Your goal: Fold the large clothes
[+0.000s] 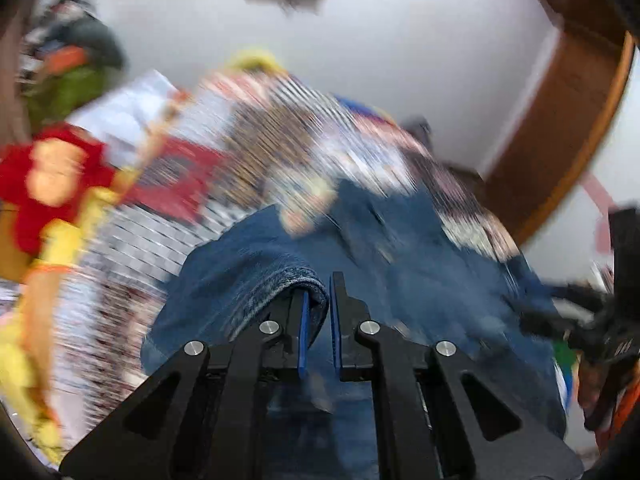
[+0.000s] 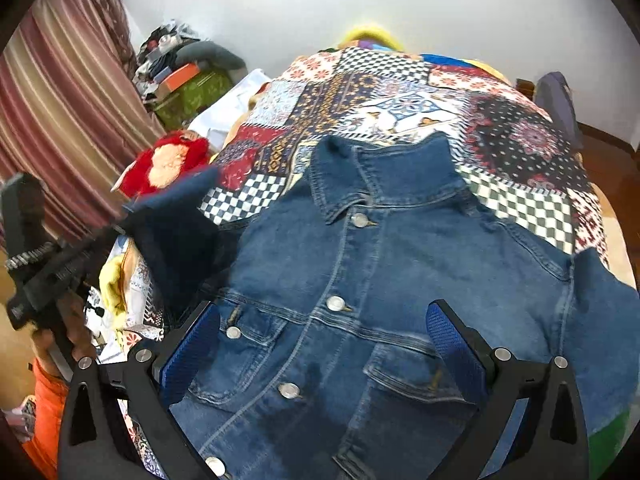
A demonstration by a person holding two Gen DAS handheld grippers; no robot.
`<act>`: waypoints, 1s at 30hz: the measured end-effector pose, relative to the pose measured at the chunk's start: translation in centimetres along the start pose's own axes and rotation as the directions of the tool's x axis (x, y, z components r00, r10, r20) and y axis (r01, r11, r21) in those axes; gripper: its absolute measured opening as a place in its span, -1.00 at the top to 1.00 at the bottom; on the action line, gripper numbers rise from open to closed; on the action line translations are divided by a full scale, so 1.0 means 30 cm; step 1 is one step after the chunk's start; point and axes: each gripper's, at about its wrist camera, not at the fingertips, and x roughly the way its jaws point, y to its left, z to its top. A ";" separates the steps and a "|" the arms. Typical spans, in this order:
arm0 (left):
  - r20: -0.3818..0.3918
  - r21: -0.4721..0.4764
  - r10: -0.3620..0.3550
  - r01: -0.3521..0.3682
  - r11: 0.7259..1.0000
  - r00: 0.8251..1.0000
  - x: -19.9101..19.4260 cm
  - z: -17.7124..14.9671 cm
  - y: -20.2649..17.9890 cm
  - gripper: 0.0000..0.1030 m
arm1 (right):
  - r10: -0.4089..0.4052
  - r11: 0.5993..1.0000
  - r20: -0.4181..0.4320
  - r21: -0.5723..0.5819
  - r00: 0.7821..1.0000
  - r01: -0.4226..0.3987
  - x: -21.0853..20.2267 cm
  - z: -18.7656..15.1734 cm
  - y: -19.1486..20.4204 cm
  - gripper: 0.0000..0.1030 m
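Left hand-held gripper (image 1: 318, 300) pinching denim jacket (image 2: 380, 280) sleeve | right hand-held gripper (image 2: 324, 340) wide open, holding nothing | collar points away, lengthwise

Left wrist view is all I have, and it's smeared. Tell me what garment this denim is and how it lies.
Observer: It's a denim jacket, front up and buttoned, collar away from the camera, spread on a patchwork quilt.
Operator: Report the right gripper.
Observer: The right gripper is open, its fingers wide apart over the jacket's chest pockets, holding nothing.
Operator: Say what my left gripper has.
Observer: The left gripper is shut on a hemmed edge of denim. From the right wrist view it seems to be the sleeve, lifted up at the jacket's left side.
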 end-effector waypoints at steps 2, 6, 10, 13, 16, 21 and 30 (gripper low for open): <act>-0.094 0.025 -0.046 0.049 0.998 0.994 0.095 -0.042 -0.065 0.84 | -0.004 1.000 0.003 0.018 1.000 0.004 -0.016 -0.011 -0.027 -0.99; -0.214 0.107 -0.039 0.063 0.992 0.976 0.216 -0.137 -0.185 0.82 | -0.009 0.999 0.008 0.051 1.000 0.009 -0.043 -0.040 -0.083 -0.99; -0.251 0.201 0.026 0.026 0.979 0.968 0.244 -0.202 -0.246 0.44 | -0.024 0.996 0.009 0.080 1.000 0.023 -0.065 -0.070 -0.139 -0.99; -0.272 0.178 -0.029 0.080 0.981 0.962 0.199 -0.223 -0.253 -0.15 | -0.027 0.995 0.006 0.100 1.000 0.026 -0.071 -0.083 -0.171 -0.99; -0.230 0.177 -0.016 0.058 0.982 0.973 0.126 -0.215 -0.232 -0.34 | -0.028 0.992 0.000 0.123 1.000 0.028 -0.070 -0.097 -0.197 -0.99; -0.097 0.106 0.070 -0.059 0.993 0.993 -0.024 -0.148 -0.087 -0.68 | -0.018 0.988 -0.001 0.154 1.000 0.018 -0.066 -0.102 -0.215 -0.99; -0.176 -0.211 0.097 -0.133 0.968 0.980 0.014 -0.126 0.368 -0.83 | -0.051 0.992 -0.009 0.114 0.999 0.051 -0.019 -0.090 -0.173 -0.99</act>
